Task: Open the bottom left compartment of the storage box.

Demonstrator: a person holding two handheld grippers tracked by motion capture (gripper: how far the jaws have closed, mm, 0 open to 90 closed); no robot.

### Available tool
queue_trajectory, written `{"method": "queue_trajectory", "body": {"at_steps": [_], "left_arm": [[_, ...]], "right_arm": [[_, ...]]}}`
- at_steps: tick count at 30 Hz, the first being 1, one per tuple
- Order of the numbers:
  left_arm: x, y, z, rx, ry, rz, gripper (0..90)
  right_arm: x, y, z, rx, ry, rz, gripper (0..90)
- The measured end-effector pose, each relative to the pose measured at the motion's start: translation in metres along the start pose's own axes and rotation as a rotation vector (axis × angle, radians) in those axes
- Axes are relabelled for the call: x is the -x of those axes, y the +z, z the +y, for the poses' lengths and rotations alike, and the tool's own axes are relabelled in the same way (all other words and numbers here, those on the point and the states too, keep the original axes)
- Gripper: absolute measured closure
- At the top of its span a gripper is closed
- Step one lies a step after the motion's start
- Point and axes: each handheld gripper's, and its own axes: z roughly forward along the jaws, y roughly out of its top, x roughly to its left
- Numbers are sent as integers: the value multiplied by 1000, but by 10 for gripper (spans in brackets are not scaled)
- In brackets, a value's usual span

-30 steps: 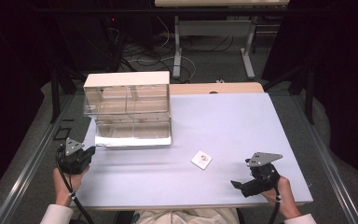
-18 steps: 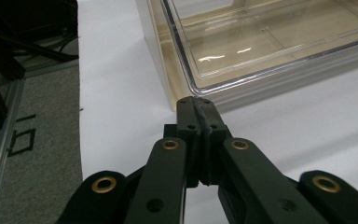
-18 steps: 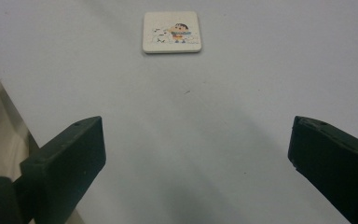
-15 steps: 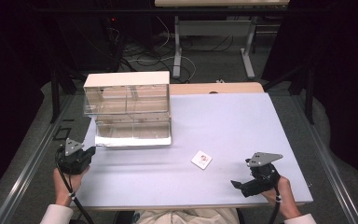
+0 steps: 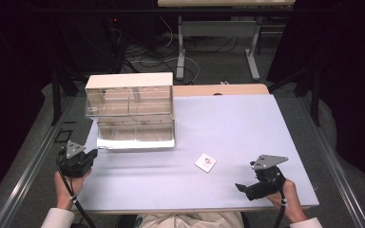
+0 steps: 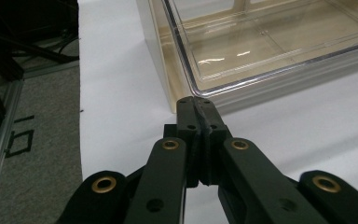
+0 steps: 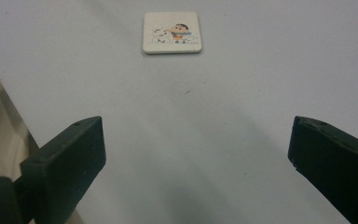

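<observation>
High view, desk (image 5: pixel 247 118): I see a pale sheet covering it, mostly bare, which leaves both my hands free room at the near edge.
Drawer box (image 5: pixel 130 111): white-topped with clear plastic compartments, it sits on the far left of the desk; its lower clear drawer (image 5: pixel 137 135) looks pulled out toward me, I judge so that something can be dropped in.
Left gripper (image 5: pixel 81 129): it rests at the desk's left edge, just beside the drawer's near left corner. In the left gripper view its jaws are pressed together with nothing between them (image 6: pixel 196 105), pointing at the box corner; I read this as parked, waiting.
Right gripper (image 5: pixel 241 187): held low at the near right of the desk, aimed across it toward the tile. In the right gripper view its jaws stand wide apart and empty (image 7: pixel 196 149), framing the tile ahead, so I take it as lined up for a pick.
Tile (image 7: pixel 171 32): a small square with a cartoon print, lying flat on the desk between box and right gripper, well apart from both, touched by nothing.
</observation>
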Motion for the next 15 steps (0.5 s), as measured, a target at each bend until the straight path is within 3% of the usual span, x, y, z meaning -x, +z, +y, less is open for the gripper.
{"method": "queue_trajectory", "body": {"at_steps": [10, 12, 13, 15], "left_arm": [[-2, 0, 0, 1, -22, -18, 900], [-2, 0, 0, 10, -20, -16, 900], [-1, 0, 0, 0, 13, -4, 900], [-1, 0, 0, 0, 16, -4, 900]], "right_arm": [[0, 0, 0, -1, 2, 2, 37], [0, 0, 0, -1, 2, 0, 37], [0, 0, 0, -1, 2, 0, 37], [0, 0, 0, -1, 2, 0, 37]]}}
